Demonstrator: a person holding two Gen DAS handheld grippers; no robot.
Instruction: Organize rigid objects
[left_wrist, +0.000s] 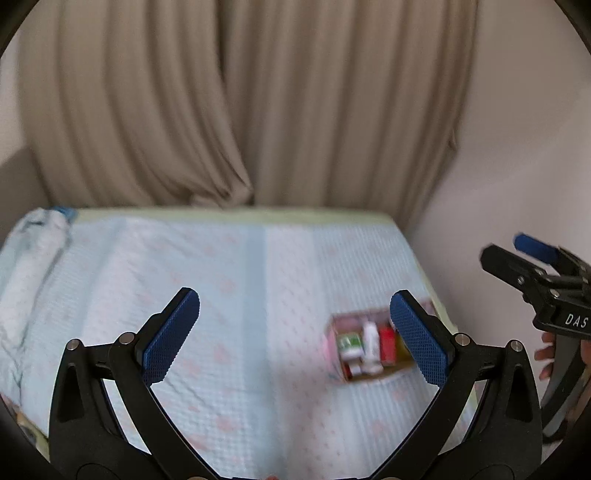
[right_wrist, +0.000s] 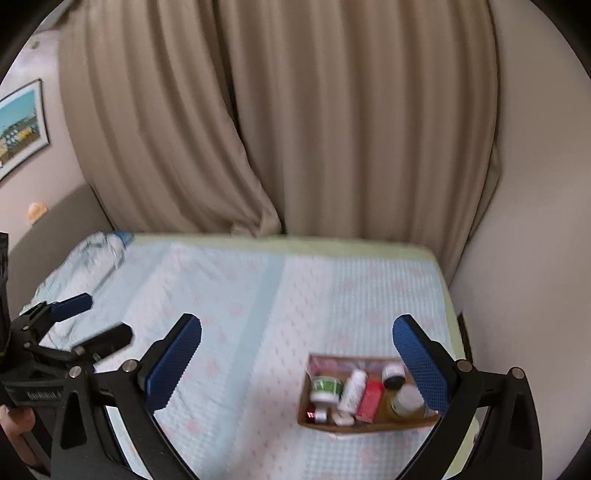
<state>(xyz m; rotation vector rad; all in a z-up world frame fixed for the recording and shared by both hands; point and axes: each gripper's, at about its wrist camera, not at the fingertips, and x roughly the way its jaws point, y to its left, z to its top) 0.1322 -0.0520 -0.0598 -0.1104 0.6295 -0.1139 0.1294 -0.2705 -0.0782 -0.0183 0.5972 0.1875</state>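
Because both grippers hang above the bed with their jaws spread wide and nothing between them, the main risk lies in the approach: the cardboard box sits on soft bedding close to the mattress edge by the wall, so a careless push with either tool could probably tip it or slide it off that side. From the right gripper, the box lies below and slightly right of the gap between the jaws, its far right corner hidden behind the right blue pad; from the left gripper, it lies well right, partly behind that tool's right finger. Inside, the items are packed tightly, touching one another: a green-labelled jar, a white bottle lying on its side, a red carton, a dark-capped small jar and an amber bottle with a pale lid, plus small pieces at the near wall too blurred to name. Such crowding could make a jaw snag a neighbour or drag the light box along while lifting one item. Smooth round bottles may also slip from the pads. Motion blur softens both views.
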